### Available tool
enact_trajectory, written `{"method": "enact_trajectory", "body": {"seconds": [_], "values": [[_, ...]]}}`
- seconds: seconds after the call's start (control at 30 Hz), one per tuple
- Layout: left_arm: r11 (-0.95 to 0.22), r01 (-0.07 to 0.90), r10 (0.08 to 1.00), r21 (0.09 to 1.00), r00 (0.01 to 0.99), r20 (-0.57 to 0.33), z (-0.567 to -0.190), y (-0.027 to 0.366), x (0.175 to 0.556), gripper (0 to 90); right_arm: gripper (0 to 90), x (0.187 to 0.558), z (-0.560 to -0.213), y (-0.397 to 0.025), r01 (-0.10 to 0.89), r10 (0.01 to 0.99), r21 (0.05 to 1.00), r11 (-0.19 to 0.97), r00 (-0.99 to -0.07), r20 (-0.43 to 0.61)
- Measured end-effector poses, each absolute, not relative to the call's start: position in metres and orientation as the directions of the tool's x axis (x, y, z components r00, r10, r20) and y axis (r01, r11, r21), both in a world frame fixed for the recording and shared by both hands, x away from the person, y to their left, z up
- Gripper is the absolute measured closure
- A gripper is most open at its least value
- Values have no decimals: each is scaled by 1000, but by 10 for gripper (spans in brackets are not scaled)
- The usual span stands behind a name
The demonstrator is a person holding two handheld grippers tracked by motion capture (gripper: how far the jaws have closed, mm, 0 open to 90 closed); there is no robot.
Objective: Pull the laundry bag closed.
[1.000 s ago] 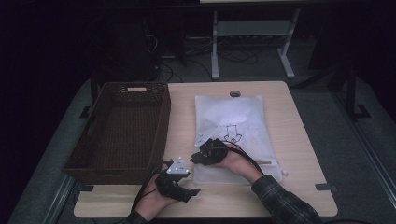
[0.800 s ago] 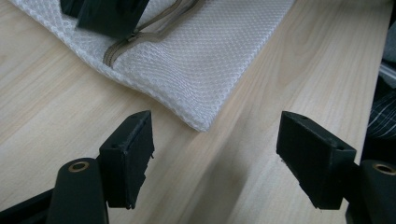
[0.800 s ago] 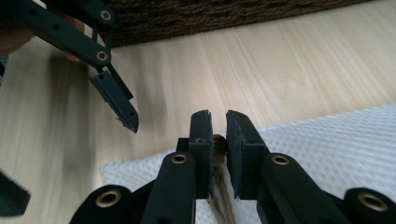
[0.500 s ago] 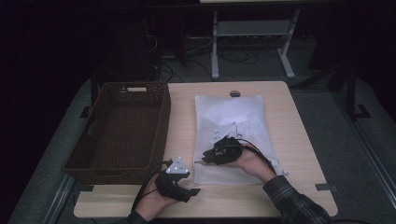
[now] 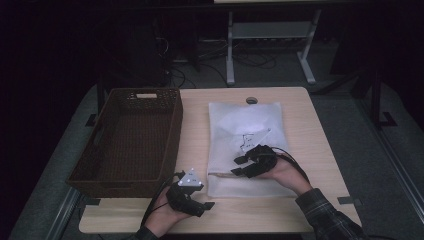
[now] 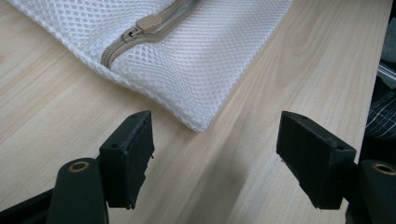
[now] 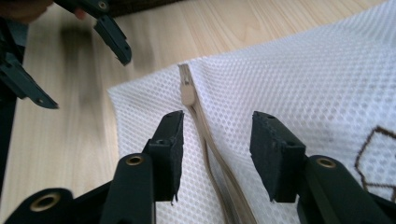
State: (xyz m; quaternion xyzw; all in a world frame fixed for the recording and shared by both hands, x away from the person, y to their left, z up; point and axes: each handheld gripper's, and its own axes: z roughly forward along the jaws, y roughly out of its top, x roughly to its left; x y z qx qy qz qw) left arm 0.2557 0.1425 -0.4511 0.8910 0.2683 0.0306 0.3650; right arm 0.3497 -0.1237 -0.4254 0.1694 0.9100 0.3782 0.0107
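A white mesh laundry bag point(image 5: 245, 145) lies flat on the wooden table, with a beige zipper along its near edge. My right gripper point(image 5: 238, 167) hovers over the bag's near left part, open. In the right gripper view it point(image 7: 219, 126) straddles the zipper tape, and the zipper pull point(image 7: 187, 91) lies just beyond its tips. My left gripper point(image 5: 202, 200) rests open near the table's front edge, left of the bag. In the left gripper view it point(image 6: 217, 135) faces the bag's corner point(image 6: 196, 123), apart from it, with the zipper pull point(image 6: 148, 23) farther off.
A dark brown woven basket point(image 5: 131, 140) stands on the table's left side, close to my left hand. A round cable hole point(image 5: 251, 100) sits at the table's far edge. The left gripper point(image 7: 93, 28) shows at the upper left of the right gripper view.
My right gripper has drifted a little to the right over the bag's near part. The left gripper has stayed where it was.
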Motion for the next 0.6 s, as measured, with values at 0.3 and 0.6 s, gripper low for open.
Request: {"method": "enact_trajectory", "body": {"seconds": [0.3, 0.6], "values": [[-593, 454, 496, 665, 856, -143, -452, 141, 255, 273, 489, 354, -451, -114, 267, 293, 631, 729, -954, 65], [-598, 452, 495, 662, 858, -139, -452, 141, 255, 273, 471, 352, -462, -110, 226, 269, 608, 761, -963, 21]]}}
